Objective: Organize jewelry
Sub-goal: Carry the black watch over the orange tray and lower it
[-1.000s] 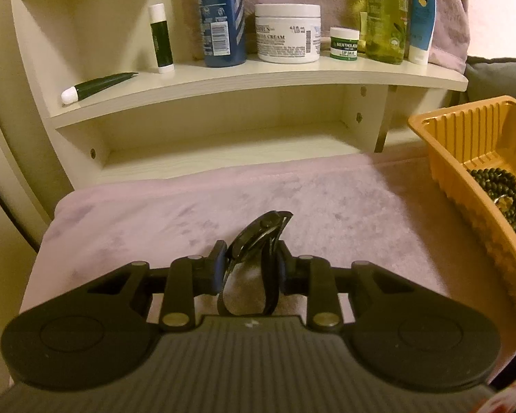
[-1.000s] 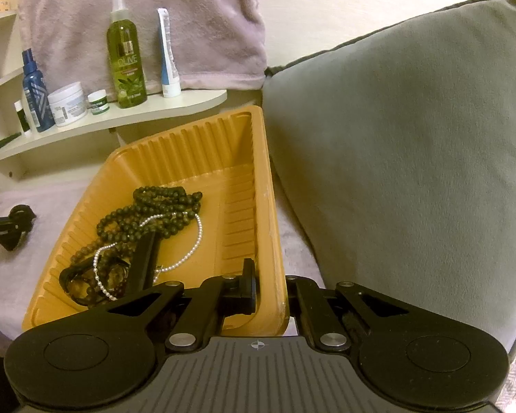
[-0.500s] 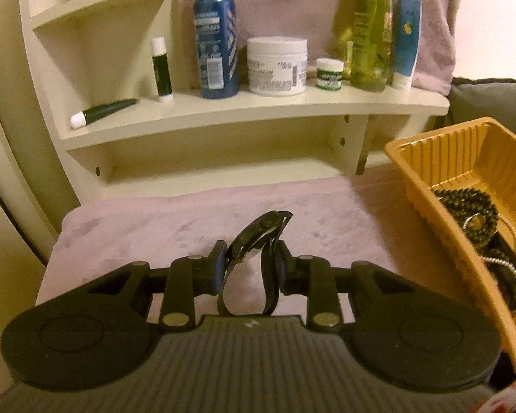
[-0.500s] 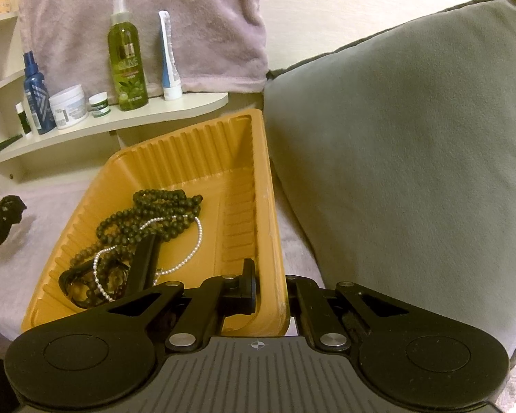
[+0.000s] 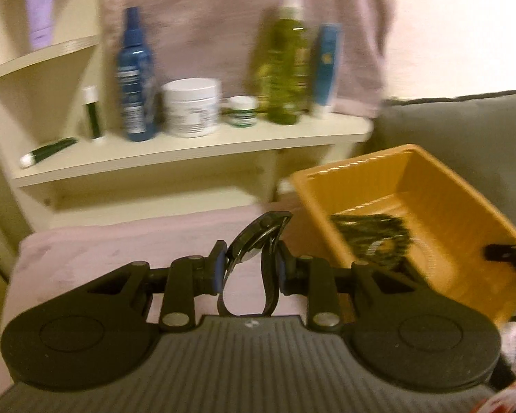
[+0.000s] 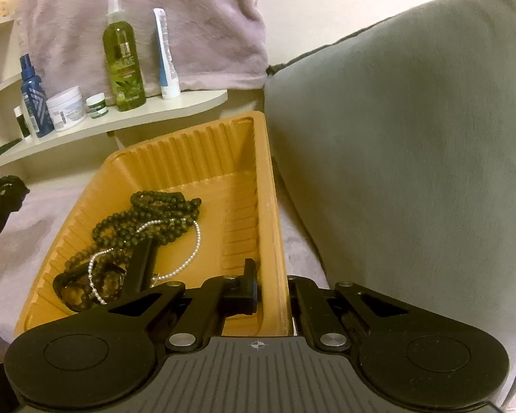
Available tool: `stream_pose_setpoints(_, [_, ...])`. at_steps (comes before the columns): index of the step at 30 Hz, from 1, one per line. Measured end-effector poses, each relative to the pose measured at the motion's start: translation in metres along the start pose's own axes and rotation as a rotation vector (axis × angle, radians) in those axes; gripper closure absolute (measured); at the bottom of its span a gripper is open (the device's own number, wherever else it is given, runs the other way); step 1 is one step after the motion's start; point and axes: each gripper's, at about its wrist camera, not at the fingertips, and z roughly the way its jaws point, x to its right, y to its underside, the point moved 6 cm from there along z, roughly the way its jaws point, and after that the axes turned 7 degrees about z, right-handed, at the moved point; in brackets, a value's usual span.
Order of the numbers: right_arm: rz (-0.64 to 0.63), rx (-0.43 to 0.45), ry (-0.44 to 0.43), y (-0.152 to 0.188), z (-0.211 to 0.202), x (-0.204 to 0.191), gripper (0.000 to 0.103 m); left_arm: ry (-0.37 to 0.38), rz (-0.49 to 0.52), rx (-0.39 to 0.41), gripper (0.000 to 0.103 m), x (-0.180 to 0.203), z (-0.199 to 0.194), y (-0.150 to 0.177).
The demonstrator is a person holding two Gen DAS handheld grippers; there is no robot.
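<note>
Item: black wristwatch [image 5: 258,241], clamped by its band in the left tongs [image 5: 247,270], orange tray [image 6: 223,158] at its 2 o'clock. Rigid case, flexible strap; light, glass likely scratch-prone. Right tongs [image 6: 275,296] pinched shut on tray wall

I count one orange tray [image 6: 268,186], and in it one dark bead necklace [image 6: 161,206] and one pearl strand [image 6: 189,258]. One black watch [image 5: 254,251] sits in my left claw [image 5: 247,272]; my right claw [image 6: 271,292] pinches the tray's wall. On the shelf [image 6: 175,106] beyond: two spray bottles, blue [image 6: 34,99] and green [image 6: 124,65], two jars [image 6: 67,108], one upright white-and-blue tube [image 6: 165,58], two small sticks [image 5: 93,113]. One grey cushion [image 6: 412,137] to my right.
</note>
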Motion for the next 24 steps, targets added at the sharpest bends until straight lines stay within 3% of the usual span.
stream_pose_setpoints(7, [0.055, -0.031, -0.045, -0.002, 0.012, 0.015, 0.099, 0.120, 0.029, 0.010, 0.077, 0.052, -0.003, -0.016])
stream_pose_setpoints(11, [0.091, -0.064, -0.089, 0.004, 0.017, 0.025, 0.099, 0.156, 0.054, 0.007, 0.077, 0.075, 0.001, -0.019])
stream_pose_setpoints(17, [0.163, -0.047, -0.132, 0.006, 0.015, 0.032, 0.098, 0.189, 0.101, -0.009, 0.077, 0.099, 0.008, -0.021])
stream_pose_setpoints(20, [0.182, -0.029, -0.130, 0.006, 0.010, 0.035, 0.081, 0.202, 0.124, -0.018, 0.077, 0.110, 0.012, -0.022])
stream_pose_setpoints(21, [0.188, -0.015, -0.128, 0.006, 0.008, 0.036, 0.066, 0.203, 0.130, -0.020, 0.077, 0.113, 0.013, -0.022])
stream_pose_setpoints(22, [0.197, 0.000, -0.131, 0.005, 0.005, 0.038, 0.058, 0.204, 0.137, -0.024, 0.077, 0.115, 0.015, -0.022])
stream_pose_setpoints(24, [0.208, 0.020, -0.134, 0.003, 0.000, 0.042, 0.057, 0.203, 0.148, -0.032, 0.077, 0.120, 0.020, -0.022])
